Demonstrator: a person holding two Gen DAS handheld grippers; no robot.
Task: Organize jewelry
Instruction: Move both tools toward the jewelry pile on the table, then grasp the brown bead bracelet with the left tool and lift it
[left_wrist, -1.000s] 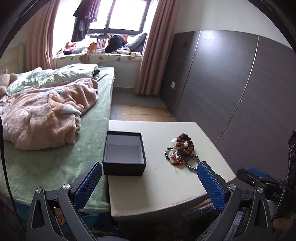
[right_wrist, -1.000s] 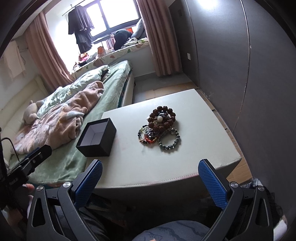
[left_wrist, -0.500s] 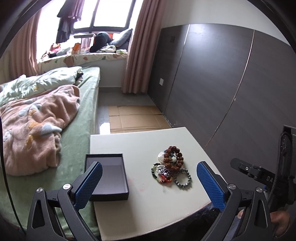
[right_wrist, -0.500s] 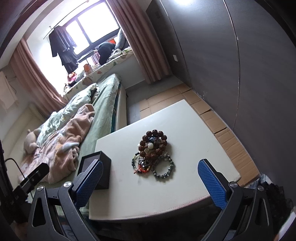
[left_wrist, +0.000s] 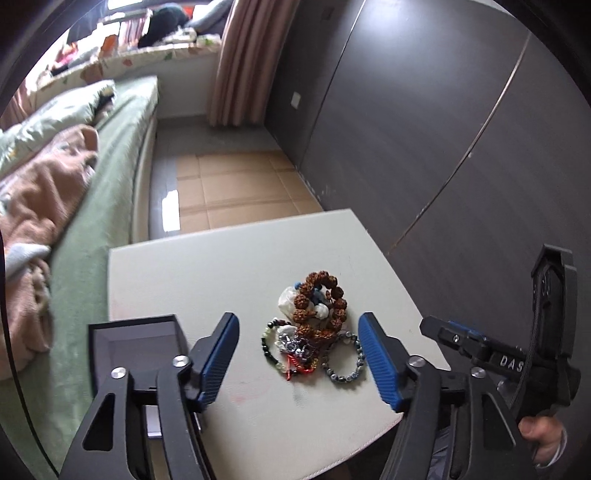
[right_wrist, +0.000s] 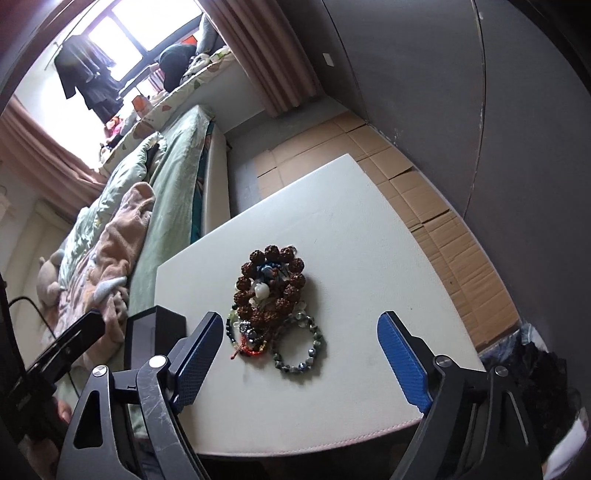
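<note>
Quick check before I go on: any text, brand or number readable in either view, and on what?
"DAS": white letters on the black body of the right tongs, seen in the left wrist view; the word runs on out of sight.
Nothing else reads: no lettering shows on the box, the bracelets or the table.

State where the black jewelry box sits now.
The open black jewelry box sits at the white table's left edge beside the bed, left of the bracelet pile.
</note>
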